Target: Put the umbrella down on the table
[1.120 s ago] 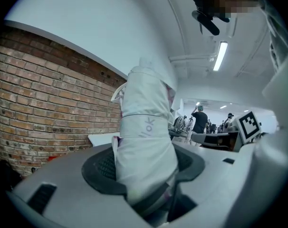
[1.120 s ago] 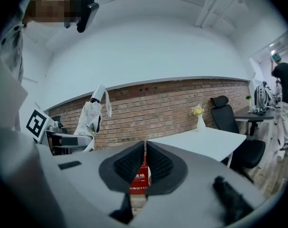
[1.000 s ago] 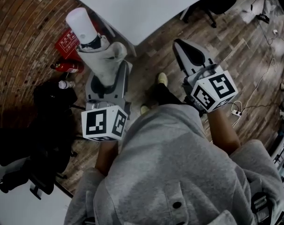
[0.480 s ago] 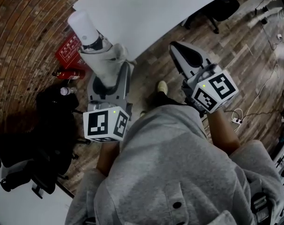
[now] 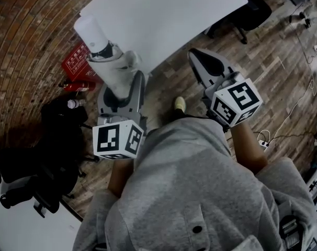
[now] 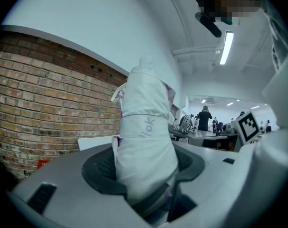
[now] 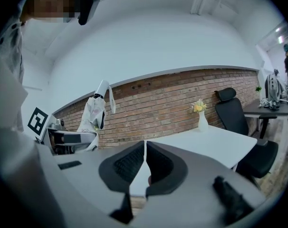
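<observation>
- Just short of the worktop (image 5: 163,14), at its near left corner: umbrella (image 5: 114,69), folded, carried upright in the air and not yet set down. It is probably kept vertical for carrying until it is over the surface.
- Left gripper (image 5: 122,88): jaws set wide yet clamped on the umbrella's lower end. The dark ribbed pads (image 6: 103,167) press the fabric from both sides. This low hold leaves most of the length free above.
- Umbrella, materials: soft white fabric, bunched and creased, cinched by a narrow band (image 6: 144,120). A smooth white cylindrical cap (image 5: 91,27) sits on a dark collar at the top, and a thin strap loop (image 7: 112,101) hangs near it.
- Right gripper (image 7: 145,167): beside the worktop's near edge, jaws closed together with nothing between them. It appears to be idle.
- Worktop, surface: flat, matt white, rectangular and mostly bare. A small white vase (image 7: 202,121) of pale flowers stands at its far side.
</observation>
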Tool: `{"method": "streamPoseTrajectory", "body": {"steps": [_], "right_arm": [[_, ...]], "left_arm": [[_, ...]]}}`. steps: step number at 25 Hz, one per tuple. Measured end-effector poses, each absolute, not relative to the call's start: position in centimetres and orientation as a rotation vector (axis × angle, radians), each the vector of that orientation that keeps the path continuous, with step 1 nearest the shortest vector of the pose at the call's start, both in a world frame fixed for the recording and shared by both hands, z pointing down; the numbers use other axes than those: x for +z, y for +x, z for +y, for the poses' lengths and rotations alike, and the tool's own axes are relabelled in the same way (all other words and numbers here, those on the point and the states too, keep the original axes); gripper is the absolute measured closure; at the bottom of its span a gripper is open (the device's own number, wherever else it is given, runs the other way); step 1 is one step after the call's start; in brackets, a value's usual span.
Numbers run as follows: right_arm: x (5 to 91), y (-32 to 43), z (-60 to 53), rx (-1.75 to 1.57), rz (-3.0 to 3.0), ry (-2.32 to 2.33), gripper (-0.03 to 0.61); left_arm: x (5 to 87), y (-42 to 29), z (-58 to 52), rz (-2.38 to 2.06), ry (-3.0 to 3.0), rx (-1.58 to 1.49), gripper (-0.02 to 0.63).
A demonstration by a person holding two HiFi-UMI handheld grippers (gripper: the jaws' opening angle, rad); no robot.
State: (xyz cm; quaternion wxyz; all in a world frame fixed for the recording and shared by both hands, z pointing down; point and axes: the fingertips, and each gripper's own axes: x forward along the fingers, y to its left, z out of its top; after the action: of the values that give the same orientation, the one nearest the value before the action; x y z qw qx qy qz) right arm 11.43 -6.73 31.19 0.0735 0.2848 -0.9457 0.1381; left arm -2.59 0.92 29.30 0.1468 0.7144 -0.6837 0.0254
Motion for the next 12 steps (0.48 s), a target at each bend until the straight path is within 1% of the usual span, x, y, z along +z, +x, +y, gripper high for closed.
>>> {"method": "streamPoseTrajectory", "body": {"steps": [6, 12], "right_arm": [[31.7, 12.5, -8.5, 0.454, -2.846, 0.809, 0.546], [32.0, 13.1, -10.2, 0.424, -2.849, 0.809, 0.546]], "left_arm": [[29.0, -1.5, -0.7, -1.992, 2.034, 0.074, 0.347], [29.0, -1.0, -1.9, -2.032, 2.018, 0.108, 0.347]]}}
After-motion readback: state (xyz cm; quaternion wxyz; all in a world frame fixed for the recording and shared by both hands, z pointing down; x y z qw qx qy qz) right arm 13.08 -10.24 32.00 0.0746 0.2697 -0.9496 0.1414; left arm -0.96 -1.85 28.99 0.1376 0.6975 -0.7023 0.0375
